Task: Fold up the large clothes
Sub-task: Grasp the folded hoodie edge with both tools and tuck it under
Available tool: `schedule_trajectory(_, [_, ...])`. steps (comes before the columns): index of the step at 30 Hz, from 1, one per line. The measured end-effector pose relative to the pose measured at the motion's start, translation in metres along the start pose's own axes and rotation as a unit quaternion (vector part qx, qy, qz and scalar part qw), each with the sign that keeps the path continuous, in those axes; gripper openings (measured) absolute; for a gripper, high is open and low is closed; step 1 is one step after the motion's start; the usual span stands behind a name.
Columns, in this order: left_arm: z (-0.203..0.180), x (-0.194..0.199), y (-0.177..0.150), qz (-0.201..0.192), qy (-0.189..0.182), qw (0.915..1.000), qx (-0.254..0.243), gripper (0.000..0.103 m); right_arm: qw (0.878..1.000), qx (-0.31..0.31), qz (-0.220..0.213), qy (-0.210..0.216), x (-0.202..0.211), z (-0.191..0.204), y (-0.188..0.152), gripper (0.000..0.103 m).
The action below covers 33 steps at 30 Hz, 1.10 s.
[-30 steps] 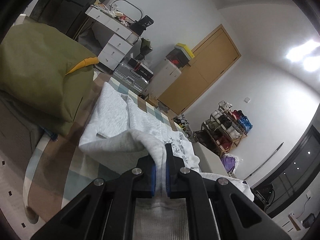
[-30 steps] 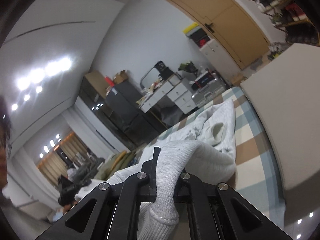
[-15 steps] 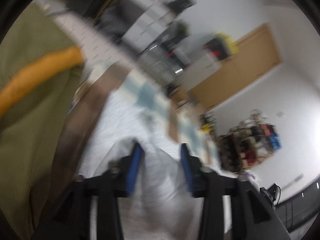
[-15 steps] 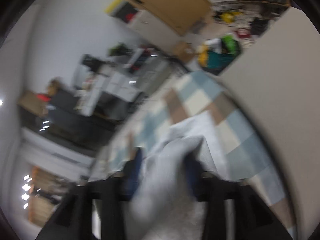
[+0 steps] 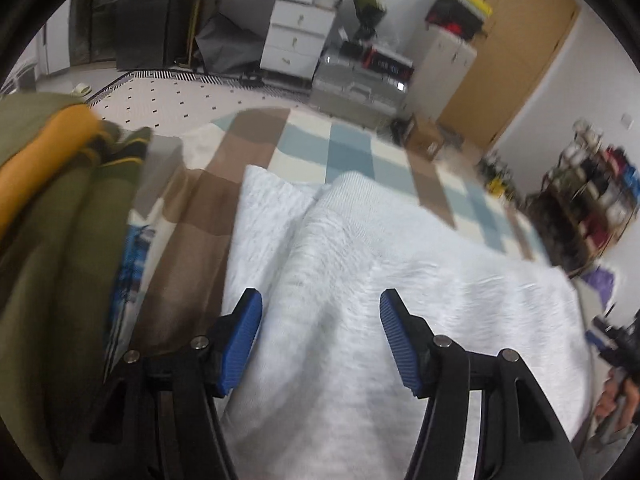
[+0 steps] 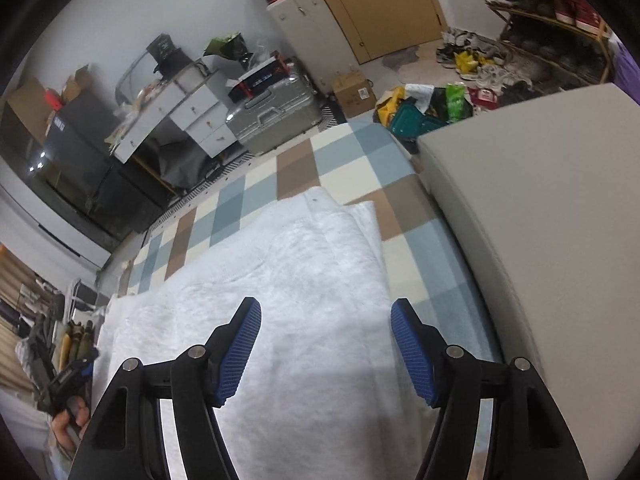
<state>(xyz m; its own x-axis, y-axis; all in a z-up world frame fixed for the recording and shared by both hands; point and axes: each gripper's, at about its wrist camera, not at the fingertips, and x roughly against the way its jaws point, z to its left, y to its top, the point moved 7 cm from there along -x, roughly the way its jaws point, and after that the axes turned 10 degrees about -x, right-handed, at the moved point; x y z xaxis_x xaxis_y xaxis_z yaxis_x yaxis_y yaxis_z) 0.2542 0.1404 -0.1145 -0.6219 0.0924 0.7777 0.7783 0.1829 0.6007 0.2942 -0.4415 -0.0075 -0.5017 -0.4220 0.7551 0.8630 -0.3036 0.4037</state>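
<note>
A large white knitted garment (image 5: 380, 280) lies folded over on a checked blue, brown and cream bedspread (image 5: 344, 148). In the left wrist view my left gripper (image 5: 320, 312) hovers over the garment's left part, its jaws still opening, blue pads apart with cloth below them but not pinched. In the right wrist view the same garment (image 6: 288, 272) shows its right edge, and my right gripper (image 6: 326, 316) is above it, jaws also opening and gripping nothing. The other hand-held gripper (image 6: 68, 380) shows at the lower left, held in a hand.
An olive and orange cloth pile (image 5: 52, 200) lies at the bed's left. A grey padded block (image 6: 540, 208) borders the bed on the right. Beyond the bed stand white drawers (image 5: 296, 36), a silver suitcase (image 6: 272, 116), a wooden door (image 5: 516, 56) and shoe racks (image 6: 552, 12).
Both grippers held bunched white cloth raised a second ago. They swung forward and tipped down, opened, and the cloth now lies flat on the bed beneath them.
</note>
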Motion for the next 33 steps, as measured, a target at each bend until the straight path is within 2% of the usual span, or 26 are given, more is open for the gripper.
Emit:
schedule_trajectory(1, [0.001,-0.007,0.0,0.01,0.016,0.9998,-0.005,0.056,1.0,0.006,-0.001,0.002,-0.005,0.004,0.001,0.067])
schedule_trajectory(2, [0.004,-0.012,-0.001,0.017,0.03,0.9994,-0.005,0.048,1.0,0.012,-0.003,-0.005,-0.013,0.005,0.003,0.067])
schedule_trajectory(3, [0.005,-0.013,-0.002,0.014,0.033,0.9993,-0.003,0.014,1.0,0.014,-0.003,-0.016,-0.02,0.005,0.005,0.067])
schedule_trajectory(4, [0.004,-0.013,-0.006,0.013,0.02,0.9997,0.0,0.003,1.0,0.016,-0.002,-0.027,-0.026,0.005,0.005,0.06])
schedule_trajectory(5, [0.004,-0.008,-0.01,0.004,0.011,0.9999,0.004,0.002,0.999,0.017,-0.005,-0.037,-0.03,0.004,0.005,0.034])
schedule_trajectory(7, [0.001,0.009,-0.008,-0.035,0.002,0.9994,0.0,0.001,0.998,0.026,-0.013,-0.049,-0.028,0.005,0.006,0.004])
schedule_trajectory(9, [0.001,0.038,-0.005,-0.085,-0.025,0.996,0.007,0.0,0.998,0.032,-0.043,0.008,-0.009,0.015,0.009,0.004])
schedule_trajectory(11, [0.004,0.067,0.0,-0.127,-0.048,0.9907,0.015,0.0,0.992,0.058,-0.08,0.077,0.019,0.033,0.012,0.004])
schedule_trajectory(12, [0.003,0.075,0.002,-0.139,-0.049,0.989,0.012,0.0,0.989,0.072,-0.094,0.087,0.03,0.04,0.014,0.004])
schedule_trajectory(13, [0.007,0.082,0.005,-0.151,-0.041,0.9877,0.009,0.0,0.988,0.086,-0.106,0.078,0.038,0.045,0.016,0.004])
schedule_trajectory(15, [0.015,0.078,0.009,-0.146,-0.03,0.9888,0.01,0.0,0.988,0.093,-0.111,0.058,0.035,0.048,0.023,0.004])
schedule_trajectory(19, [0.03,0.025,-0.005,-0.067,0.001,0.9973,0.029,0.002,0.997,0.029,-0.066,-0.032,-0.015,0.014,0.034,0.004])
schedule_trajectory(20, [0.032,0.013,-0.011,-0.041,0.015,0.9985,0.034,0.006,0.997,0.013,-0.048,-0.066,-0.028,0.004,0.031,0.004])
schedule_trajectory(21, [0.032,0.012,-0.018,-0.025,0.034,0.9985,0.035,0.012,0.994,0.005,-0.038,-0.102,-0.033,-0.006,0.028,0.008])
schedule_trajectory(22, [0.031,0.015,-0.022,-0.022,0.044,0.9982,0.034,0.014,0.992,-0.001,-0.027,-0.126,-0.035,-0.013,0.024,0.014])
schedule_trajectory(23, [0.029,0.023,-0.023,-0.027,0.047,0.998,0.034,0.019,0.993,-0.005,-0.019,-0.12,-0.031,-0.016,0.019,0.022])
schedule_trajectory(24, [0.026,0.032,-0.026,-0.03,0.05,0.9976,0.036,0.024,0.995,-0.006,-0.02,-0.102,-0.023,-0.015,0.015,0.025])
schedule_trajectory(26, [0.022,0.054,-0.032,-0.04,0.045,0.9975,0.038,0.034,0.996,0.009,-0.036,-0.079,0.002,-0.013,0.005,0.04])
schedule_trajectory(28, [0.013,0.077,-0.041,-0.062,0.03,0.9971,0.034,0.039,0.997,0.036,-0.041,-0.061,0.026,-0.007,-0.013,0.043])
schedule_trajectory(29, [0.005,0.083,-0.047,-0.067,0.026,0.9969,0.03,0.048,0.997,0.042,-0.04,-0.049,0.037,-0.006,-0.025,0.048])
schedule_trajectory(30, [-0.007,0.09,-0.054,-0.072,0.014,0.997,0.025,0.053,0.997,0.045,-0.037,-0.04,0.045,-0.006,-0.034,0.052])
schedule_trajectory(32, [-0.038,0.092,-0.064,-0.068,-0.032,0.9971,-0.001,0.053,0.999,0.045,-0.018,-0.021,0.056,-0.007,-0.063,0.065])
schedule_trajectory(33, [-0.052,0.084,-0.063,-0.06,-0.05,0.9967,-0.02,0.053,0.999,0.047,-0.004,-0.01,0.057,-0.006,-0.077,0.065])
